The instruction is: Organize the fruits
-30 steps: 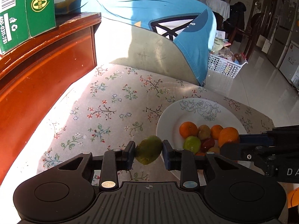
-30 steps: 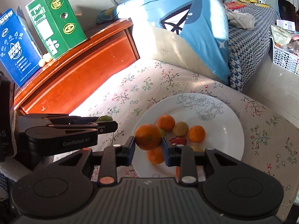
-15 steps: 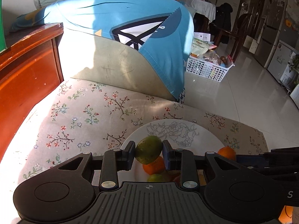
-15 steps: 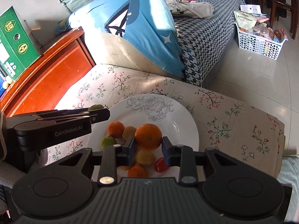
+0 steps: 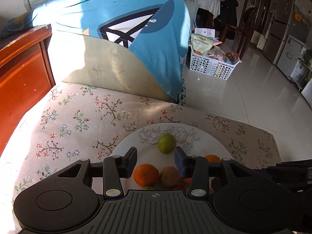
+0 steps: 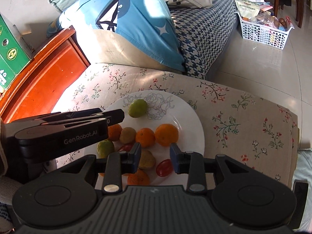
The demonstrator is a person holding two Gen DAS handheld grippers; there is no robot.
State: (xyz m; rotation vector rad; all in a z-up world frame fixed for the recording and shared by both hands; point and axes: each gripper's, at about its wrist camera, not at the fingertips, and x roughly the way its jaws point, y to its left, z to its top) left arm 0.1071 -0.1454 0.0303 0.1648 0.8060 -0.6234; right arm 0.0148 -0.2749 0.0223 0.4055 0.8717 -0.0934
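Two drops just made: my left gripper (image 5: 155, 162) fingers had just spread, empty, green fruit (image 5: 166, 143) on plate (image 6: 192, 117); right gripper (image 6: 155, 157) fingers parted, orange (image 6: 166, 134) loose. Next: back off, find stray fruit.

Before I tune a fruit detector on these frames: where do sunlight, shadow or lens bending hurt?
Left wrist view: hard sun whitens the cloth at left; green fruit sharp on the plate. Right wrist view: glare beside the wooden cabinet; left gripper hides some fruit; edges bend.

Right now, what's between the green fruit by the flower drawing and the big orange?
Nothing, just bare white plate between the green fruit and the big orange, seen in the right wrist view.
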